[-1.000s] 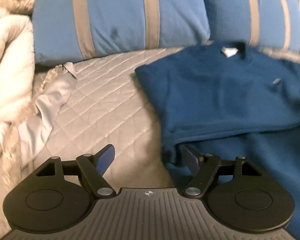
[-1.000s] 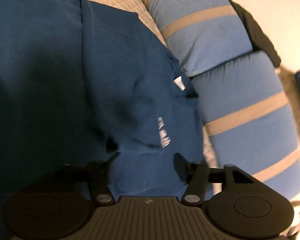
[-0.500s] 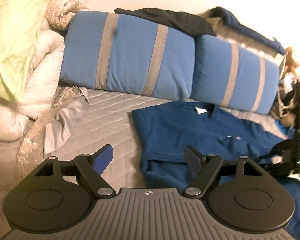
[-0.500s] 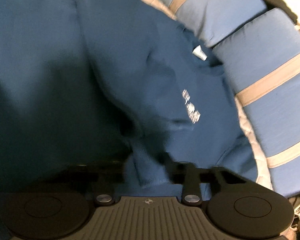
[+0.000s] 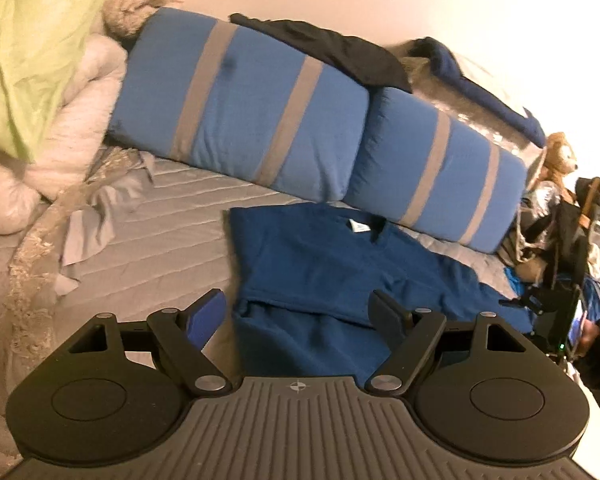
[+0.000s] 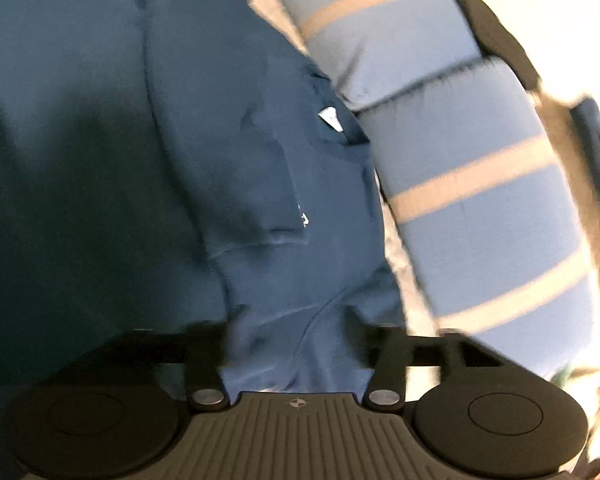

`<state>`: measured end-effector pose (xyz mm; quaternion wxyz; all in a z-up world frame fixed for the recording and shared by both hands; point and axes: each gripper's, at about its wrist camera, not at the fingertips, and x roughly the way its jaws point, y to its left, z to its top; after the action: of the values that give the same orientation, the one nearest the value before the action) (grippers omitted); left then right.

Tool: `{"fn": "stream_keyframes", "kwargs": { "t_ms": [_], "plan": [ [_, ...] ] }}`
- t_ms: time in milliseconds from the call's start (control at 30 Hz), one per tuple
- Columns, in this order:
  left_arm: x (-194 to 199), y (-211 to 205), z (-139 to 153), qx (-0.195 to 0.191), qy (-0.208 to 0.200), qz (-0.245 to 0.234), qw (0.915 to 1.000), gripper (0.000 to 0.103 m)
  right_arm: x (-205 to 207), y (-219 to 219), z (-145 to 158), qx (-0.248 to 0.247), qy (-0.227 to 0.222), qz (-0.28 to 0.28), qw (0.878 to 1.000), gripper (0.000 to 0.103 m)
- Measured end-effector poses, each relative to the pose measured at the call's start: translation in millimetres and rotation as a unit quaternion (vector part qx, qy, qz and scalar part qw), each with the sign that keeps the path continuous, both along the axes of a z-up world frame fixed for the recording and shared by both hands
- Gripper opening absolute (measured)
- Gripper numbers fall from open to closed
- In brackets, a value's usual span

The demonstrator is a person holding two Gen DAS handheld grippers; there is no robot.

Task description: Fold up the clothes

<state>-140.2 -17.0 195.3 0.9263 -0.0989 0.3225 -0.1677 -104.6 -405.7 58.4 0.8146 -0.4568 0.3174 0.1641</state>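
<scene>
- The left hand-held gripper (image 5: 296, 312) hangs above the near hem of the dark blue knit sweater (image 5: 340, 264) with its blue-padded fingers (image 5: 206, 314) spread wide and nothing between them. A second ago it sat low and close over the cloth; now it is raised and drawn back, so the whole bed comes into its view.
- The right hand-held gripper (image 6: 296, 334) is also parted; a fold of the sweater (image 6: 260, 168) lies between its fingers, though the blur leaves it unclear whether they touch the cloth. Half a second ago these fingers were pinched on a bunch of fabric, so the gripper appears to have let go.
- The sweater lies flat on the grey quilted bed (image 5: 160, 216), its right sleeve (image 6: 260, 184) laid inward across the chest and partly covering the small white chest logo (image 6: 303, 220). This suggests one sleeve fold has just been placed.
- Its collar and white neck label (image 5: 358, 226) point toward the two blue pillows with grey stripes (image 5: 252, 112).
</scene>
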Motion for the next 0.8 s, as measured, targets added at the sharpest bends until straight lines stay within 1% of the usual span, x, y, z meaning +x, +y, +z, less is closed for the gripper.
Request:
{"fn": "stream_keyframes", "kwargs": {
  "t_ms": [33, 67, 100, 133, 167, 200, 267, 367, 433, 533, 667, 800],
  "plan": [
    [-1.4, -4.4, 0.0, 0.003, -0.003, -0.005, 1.0000, 0.078, -1.9, -4.7, 2.8, 0.023, 0.003, -0.013, 1.000, 0.069],
    [-2.1, -9.6, -0.4, 0.006, -0.005, -0.008, 0.9999, 0.078, -3.8, -8.3, 7.5, 0.043, 0.002, -0.028, 0.999, 0.073],
    [-2.8, -14.7, -0.8, 0.009, -0.007, -0.012, 0.9999, 0.078, -5.8, -11.9, 12.3, 0.063, 0.000, -0.043, 0.997, 0.080],
    [-3.4, -19.9, -1.2, 0.013, -0.010, -0.015, 0.9998, 0.078, -7.7, -15.5, 17.1, 0.083, -0.002, -0.058, 0.995, 0.085],
    [-4.0, -25.1, -1.6, 0.016, -0.012, -0.018, 0.9996, 0.078, -10.2, -19.1, 23.3, 0.102, -0.010, -0.071, 0.992, 0.094],
    [-4.7, -30.3, -2.0, 0.019, -0.014, -0.022, 0.9995, 0.078, -12.0, -22.3, 30.4, 0.121, -0.017, -0.082, 0.989, 0.099],
    [-5.5, -41.2, -3.5, 0.033, -0.020, -0.025, 0.9989, 0.078, -15.4, -28.7, 44.7, 0.160, -0.031, -0.103, 0.981, 0.103],
    [-6.8, -57.8, -5.7, 0.055, -0.028, -0.031, 0.9976, 0.078, -23.5, -37.3, 64.7, 0.204, -0.052, -0.128, 0.969, 0.103],
    [-7.6, -68.8, -7.2, 0.069, -0.034, -0.034, 0.9965, 0.078, -29.7, -42.3, 73.6, 0.222, -0.061, -0.141, 0.963, 0.103],
    [-8.6, -86.3, -12.8, 0.094, -0.043, -0.046, 0.9935, 0.078, -40.4, -50.8, 80.4, 0.246, -0.063, -0.154, 0.955, 0.103],
    [-7.5, -106.8, -26.6, 0.121, -0.046, -0.065, 0.9895, 0.078, -51.9, -61.8, 76.0, 0.252, -0.063, -0.168, 0.951, 0.103],
    [-3.3, -120.5, -43.1, 0.137, -0.036, -0.073, 0.9873, 0.078, -64.0, -78.2, 64.7, 0.260, -0.052, -0.198, 0.944, 0.103]
  ]
}}
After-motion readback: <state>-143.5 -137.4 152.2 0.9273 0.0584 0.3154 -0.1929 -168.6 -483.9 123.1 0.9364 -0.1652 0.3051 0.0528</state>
